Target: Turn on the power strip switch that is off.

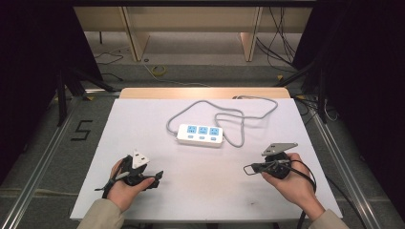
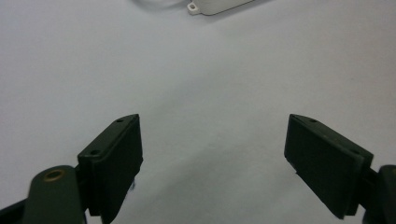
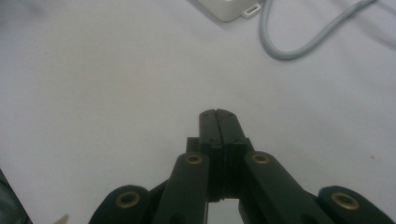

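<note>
Left gripper (image 1: 155, 177) fingers (image 2: 114, 161) spread, right gripper (image 1: 249, 168) pinched

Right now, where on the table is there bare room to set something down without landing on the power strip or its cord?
The wide bare patch lies between the left gripper and right gripper, in front of the power strip. The table's far-left corner, left of the cord, is bare too. The cord's loops crowd the space behind and right of the strip.

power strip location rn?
In the high view the power strip lies flat near the middle of the white table, beyond and between the left gripper and right gripper, touching neither; its grey cord loops behind it.
</note>
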### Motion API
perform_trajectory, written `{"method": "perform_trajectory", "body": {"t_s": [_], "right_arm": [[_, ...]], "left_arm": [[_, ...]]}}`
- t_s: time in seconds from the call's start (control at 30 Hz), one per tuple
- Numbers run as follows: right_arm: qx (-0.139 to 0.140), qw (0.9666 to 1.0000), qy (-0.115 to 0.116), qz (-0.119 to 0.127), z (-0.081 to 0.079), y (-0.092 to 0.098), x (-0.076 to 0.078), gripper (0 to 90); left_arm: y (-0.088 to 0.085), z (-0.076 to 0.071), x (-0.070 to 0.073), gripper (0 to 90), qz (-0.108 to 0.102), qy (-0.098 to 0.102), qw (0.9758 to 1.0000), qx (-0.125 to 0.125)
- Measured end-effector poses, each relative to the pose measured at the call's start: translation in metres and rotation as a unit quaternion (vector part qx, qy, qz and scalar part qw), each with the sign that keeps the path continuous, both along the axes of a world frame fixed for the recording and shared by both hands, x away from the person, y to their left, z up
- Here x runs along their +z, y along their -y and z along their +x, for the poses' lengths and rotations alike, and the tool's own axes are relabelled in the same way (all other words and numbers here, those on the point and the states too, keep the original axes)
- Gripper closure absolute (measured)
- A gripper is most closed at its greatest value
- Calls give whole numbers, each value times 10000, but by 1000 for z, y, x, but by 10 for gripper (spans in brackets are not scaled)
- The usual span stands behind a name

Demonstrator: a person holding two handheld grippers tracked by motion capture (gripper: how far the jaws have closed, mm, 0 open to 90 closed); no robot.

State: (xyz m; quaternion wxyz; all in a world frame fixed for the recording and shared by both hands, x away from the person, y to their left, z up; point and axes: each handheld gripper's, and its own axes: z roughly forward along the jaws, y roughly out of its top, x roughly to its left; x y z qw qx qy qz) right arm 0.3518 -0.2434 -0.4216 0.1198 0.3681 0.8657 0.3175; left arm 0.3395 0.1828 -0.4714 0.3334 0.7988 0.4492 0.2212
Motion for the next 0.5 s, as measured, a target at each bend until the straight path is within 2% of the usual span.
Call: {"method": "perform_trajectory", "body": {"t_s": [0.5], "right_arm": [[-21,9999,-123,-69,9,-7,3,900]], "left_arm": [[0,0,0,191,28,-26,10000,-37]]}}
